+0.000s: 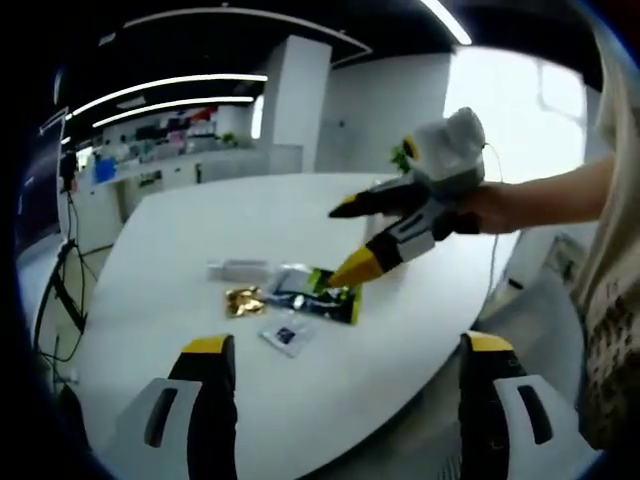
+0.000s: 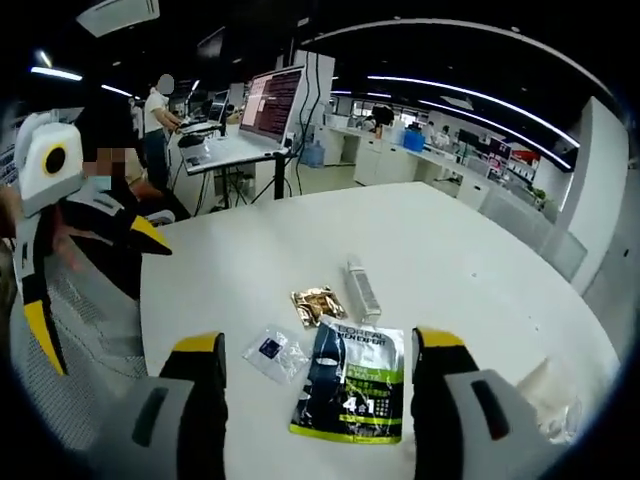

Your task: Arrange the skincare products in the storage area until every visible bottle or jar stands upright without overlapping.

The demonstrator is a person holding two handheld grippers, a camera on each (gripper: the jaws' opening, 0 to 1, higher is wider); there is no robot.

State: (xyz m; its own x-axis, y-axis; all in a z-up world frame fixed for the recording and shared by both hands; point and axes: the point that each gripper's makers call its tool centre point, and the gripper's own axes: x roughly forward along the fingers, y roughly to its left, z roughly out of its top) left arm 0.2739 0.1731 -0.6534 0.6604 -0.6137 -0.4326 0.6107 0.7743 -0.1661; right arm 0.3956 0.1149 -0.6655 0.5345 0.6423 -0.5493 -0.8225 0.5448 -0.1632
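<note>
Hovering my right gripper point(image 2: 318, 352), jaws apart and empty, just short of the pouch point(image 2: 352, 381) lying flat on the table point(image 2: 470, 270), long axis running away from me. My left gripper point(image 1: 350, 352) (also parted, holding nothing) hangs farther back, so the right is nearer; 3 smaller packets lie beside it.

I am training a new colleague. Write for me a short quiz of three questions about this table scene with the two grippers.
1. True or false: the right gripper is shut on the dark green pouch.
2. Which lies nearest the gold crinkled packet? A) long clear tube B) crumpled clear wrapper at the table edge
3. Fill in: the white table holds flat packets, but no upright bottle or ____.

Key: 1 false, its jaws stand open above it. 2 A. 3 jar.
</note>
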